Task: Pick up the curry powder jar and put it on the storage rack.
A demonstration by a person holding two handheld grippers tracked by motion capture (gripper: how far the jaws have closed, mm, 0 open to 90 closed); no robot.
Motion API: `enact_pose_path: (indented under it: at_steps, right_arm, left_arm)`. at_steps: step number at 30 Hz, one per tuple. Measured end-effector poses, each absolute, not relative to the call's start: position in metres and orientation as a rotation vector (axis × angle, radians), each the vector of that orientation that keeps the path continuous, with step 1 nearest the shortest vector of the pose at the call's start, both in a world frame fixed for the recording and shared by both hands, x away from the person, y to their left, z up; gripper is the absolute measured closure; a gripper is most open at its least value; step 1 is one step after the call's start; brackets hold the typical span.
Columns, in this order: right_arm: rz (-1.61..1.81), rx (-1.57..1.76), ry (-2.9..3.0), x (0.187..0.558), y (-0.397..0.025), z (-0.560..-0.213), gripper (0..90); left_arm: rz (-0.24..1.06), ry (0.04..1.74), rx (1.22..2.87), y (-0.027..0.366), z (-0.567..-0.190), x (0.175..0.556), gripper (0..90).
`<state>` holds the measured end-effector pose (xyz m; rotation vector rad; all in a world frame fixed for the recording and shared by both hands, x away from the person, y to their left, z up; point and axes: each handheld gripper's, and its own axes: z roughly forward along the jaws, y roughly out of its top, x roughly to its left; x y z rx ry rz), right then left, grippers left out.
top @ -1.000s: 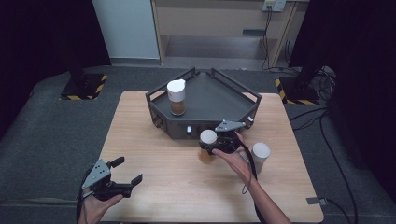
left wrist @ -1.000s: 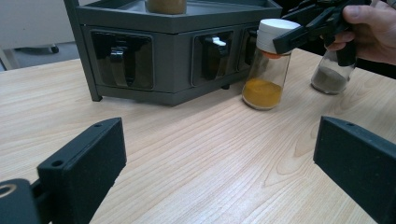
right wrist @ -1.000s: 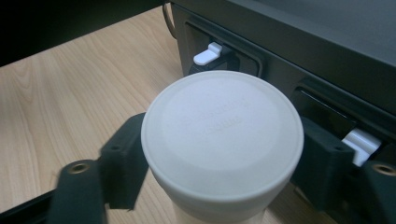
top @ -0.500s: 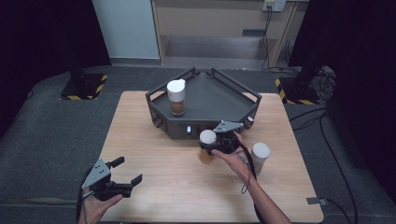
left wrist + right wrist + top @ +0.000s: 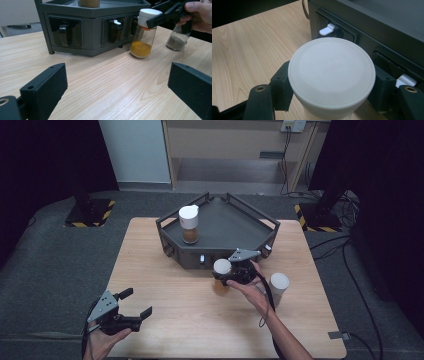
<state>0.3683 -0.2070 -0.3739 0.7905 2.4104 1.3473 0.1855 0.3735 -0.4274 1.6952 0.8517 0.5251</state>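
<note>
From the high view, I had the right gripper (image 5: 226,276) closed around the neck of a white-capped jar (image 5: 222,268) standing on the wooden table (image 5: 165,325), just in front of the grey rack (image 5: 220,251). A second jar (image 5: 189,223) stood on the rack's top, and a third jar (image 5: 278,287) stood on the table just right of my right hand (image 5: 252,290). The left gripper (image 5: 131,311) sat near the table's front left, jaws wide apart and holding nothing.

In the left gripper view, its jaws framed bare wood; the gripped jar (image 5: 145,33) held orange powder and rested on the tabletop.

In the right gripper view, both jaws pressed the jar just under its white cap (image 5: 331,74).
</note>
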Motion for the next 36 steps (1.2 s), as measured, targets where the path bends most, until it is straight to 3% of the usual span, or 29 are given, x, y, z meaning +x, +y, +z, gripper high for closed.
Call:
enact_pose_path:
  at_steps: [11, 36]
  right_arm:
    - [1.375, 0.757, 2.423, 0.37, -0.212, -0.36, 33.7]
    - [1.402, 0.697, 2.427, 0.374, -0.224, -0.292, 33.7]
  left_arm:
    - [0.522, 0.853, 1.697, 0.374, -0.427, 0.186, 1.5]
    - [0.515, 0.855, 1.701, 0.373, -0.427, 0.187, 1.5]
